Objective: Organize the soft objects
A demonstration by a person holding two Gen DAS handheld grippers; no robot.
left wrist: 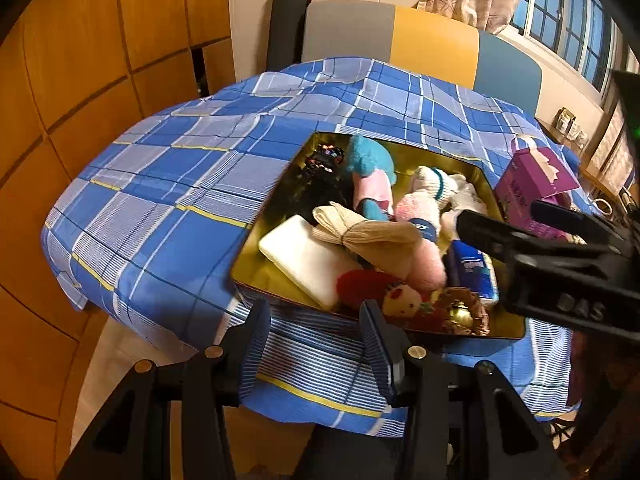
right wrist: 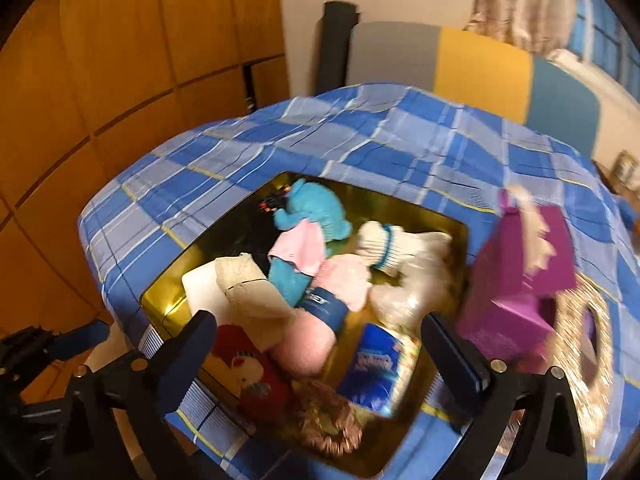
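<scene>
A gold tin [left wrist: 436, 154] [right wrist: 160, 304] on the blue plaid cloth holds several soft things. Among them are a blue plush with a pink wrap [left wrist: 370, 172] [right wrist: 316, 216], a white pad [left wrist: 304, 258], a beige tied bundle [left wrist: 368, 232] [right wrist: 248, 288], a pink fuzzy sock with a blue band [left wrist: 420, 216] [right wrist: 348, 280], a white knitted sock [left wrist: 434, 182] [right wrist: 380, 242], a red doll [left wrist: 384, 292] [right wrist: 248, 364] and a blue tissue pack [left wrist: 476, 272] [right wrist: 376, 368]. My right gripper [right wrist: 320, 360] [left wrist: 500, 216] hangs wide open over the tin's near right part, holding nothing. My left gripper [left wrist: 316, 344] stands open before the tin's near rim, empty.
A purple box [left wrist: 532, 184] [right wrist: 520, 272] with a torn top stands right of the tin. A gold-rimmed ring-shaped thing [right wrist: 588, 344] lies beyond it. Chairs in grey, yellow and blue line the table's far side; wooden panels are on the left.
</scene>
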